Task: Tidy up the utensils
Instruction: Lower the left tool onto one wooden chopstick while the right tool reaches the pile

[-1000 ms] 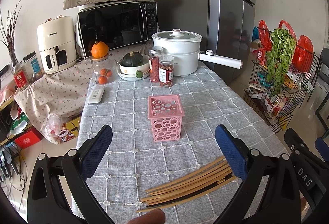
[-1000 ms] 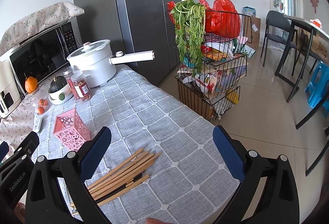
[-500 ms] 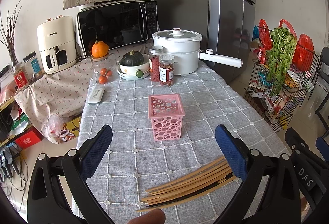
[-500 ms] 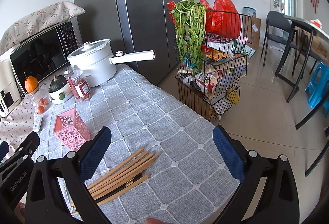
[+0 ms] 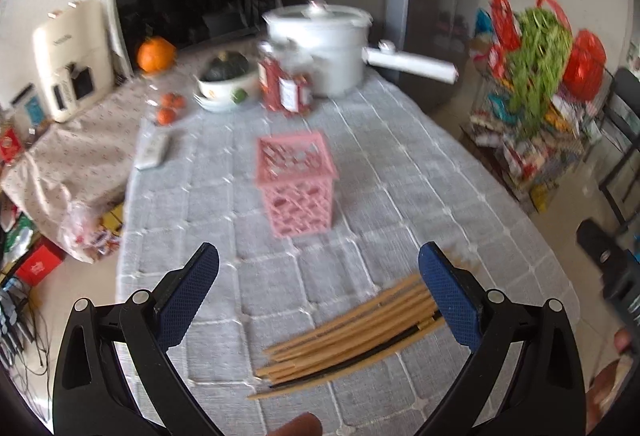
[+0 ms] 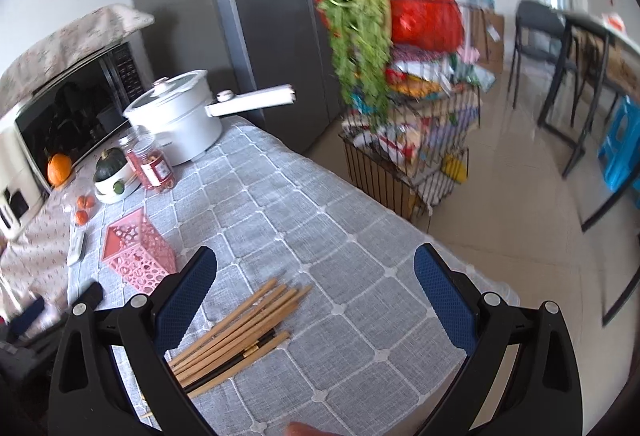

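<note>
A bundle of wooden chopsticks (image 5: 352, 332) with a dark one among them lies on the grey checked tablecloth (image 5: 400, 171) near the front edge. It also shows in the right wrist view (image 6: 240, 332). A pink perforated holder (image 5: 298, 183) stands upright behind them, empty; in the right wrist view the holder (image 6: 134, 256) is at the left. My left gripper (image 5: 318, 292) is open and empty, above the chopsticks. My right gripper (image 6: 316, 296) is open and empty, to the right of the chopsticks.
A white pot (image 5: 320, 43) with a long handle, two red jars (image 5: 284, 83), a bowl with a squash (image 5: 226, 79) and a remote (image 5: 154, 151) sit at the table's far end. A wire rack (image 6: 408, 139) with greens and bags stands on the floor at the right.
Both grippers have moved and both views are now blurred. The left view has swung closer toward the holder and chopsticks; the right view has tilted down toward the chopsticks. Both grippers stay open.
</note>
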A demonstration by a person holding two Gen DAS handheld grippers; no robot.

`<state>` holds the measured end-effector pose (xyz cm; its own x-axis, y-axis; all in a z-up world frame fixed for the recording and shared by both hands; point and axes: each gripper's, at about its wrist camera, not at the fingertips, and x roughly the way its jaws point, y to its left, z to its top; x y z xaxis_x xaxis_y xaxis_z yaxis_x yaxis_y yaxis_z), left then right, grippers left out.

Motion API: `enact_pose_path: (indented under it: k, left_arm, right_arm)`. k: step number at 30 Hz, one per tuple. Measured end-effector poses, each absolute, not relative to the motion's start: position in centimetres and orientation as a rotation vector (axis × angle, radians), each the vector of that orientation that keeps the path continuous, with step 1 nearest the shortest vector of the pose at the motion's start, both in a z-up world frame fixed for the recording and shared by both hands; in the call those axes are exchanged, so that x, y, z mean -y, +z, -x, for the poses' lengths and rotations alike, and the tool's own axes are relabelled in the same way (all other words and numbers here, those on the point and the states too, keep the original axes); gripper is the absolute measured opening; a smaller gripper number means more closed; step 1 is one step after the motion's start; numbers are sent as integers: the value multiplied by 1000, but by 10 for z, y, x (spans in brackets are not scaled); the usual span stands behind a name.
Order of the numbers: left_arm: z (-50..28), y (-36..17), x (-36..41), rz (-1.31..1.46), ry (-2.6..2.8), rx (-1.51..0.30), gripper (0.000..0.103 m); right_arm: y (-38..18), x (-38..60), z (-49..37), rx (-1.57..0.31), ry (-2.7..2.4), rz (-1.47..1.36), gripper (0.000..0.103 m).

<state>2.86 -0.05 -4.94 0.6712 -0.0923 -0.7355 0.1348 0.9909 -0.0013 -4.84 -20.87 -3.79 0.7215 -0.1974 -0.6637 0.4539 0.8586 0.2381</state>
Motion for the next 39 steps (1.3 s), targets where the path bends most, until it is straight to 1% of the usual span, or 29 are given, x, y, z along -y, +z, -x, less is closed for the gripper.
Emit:
enact_pose_path:
  k: [3,6,7,12,15,16,17,19,20,22,24,25,26,27,32,33,34,35,36,38,39]
  left_arm:
    - [-52,-74,27,-127,-265,-976,96]
    - [-76,-94,65,-234,-403,-1102,96]
    - [-83,-102,77,-269,-441,-1141,96]
    - [-116,-139,123,-462,-457,-1301,96]
    - [-133,-159,133,-467,-459,-1404,95]
    - [-136,-161,133,-454,-468,-1420,93]
    - [-140,-164,134,-444,-474,-1427,90]
    - [-145,-168,134,-456,-473,-1431,71]
    - [-146,-169,134,-455,-482,-1434,71]
    - [-151,-168,134,-447,-510,-1434,64]
    - [-152,-167,134,-462,-524,-1428,60]
    - [-152,-168,133,-471,-527,-1429,52]
    - [-152,-170,131,-476,-536,-1441,49]
    - [-155,-169,131,-474,-548,-1448,48]
    - [-150,-172,122,-538,-594,-1418,47]
    - [-148,-172,123,-565,-605,-1401,51]
    - [-147,-173,125,-597,-600,-1378,63]
    - [-147,-174,123,-621,-585,-1349,68]
    - [-147,-175,121,-608,-588,-1347,70]
    - [-148,-174,113,-533,-622,-1364,58]
    - [-146,-172,110,-530,-626,-1351,49]
  right_arm:
    - [-50,246,49,-718,-341,-618,96]
    - [-77,287,47,-779,-291,-895,96]
    - [-92,300,41,-835,-256,-992,96]
    - [-144,319,33,-968,-222,-1286,96]
    - [-169,319,24,-1032,-161,-1423,96]
    - [-176,317,21,-1054,-145,-1456,96]
    - [-179,315,19,-1068,-136,-1478,96]
    - [-186,310,15,-1085,-123,-1515,96]
    - [-188,307,13,-1090,-119,-1524,96]
    - [-190,303,11,-1104,-119,-1524,96]
    - [-192,298,9,-1115,-126,-1525,96]
    - [-193,298,9,-1118,-128,-1530,96]
    - [-194,297,8,-1123,-131,-1534,96]
    - [-195,295,6,-1132,-130,-1537,96]
    - [-196,294,2,-1133,-123,-1543,96]
    - [-196,294,2,-1130,-127,-1537,96]
    - [-195,294,1,-1130,-132,-1526,96]
    - [-195,295,2,-1133,-135,-1516,96]
    - [-196,294,2,-1138,-136,-1506,96]
    - [-198,293,2,-1148,-140,-1506,96]
    - [-200,293,2,-1150,-142,-1513,96]
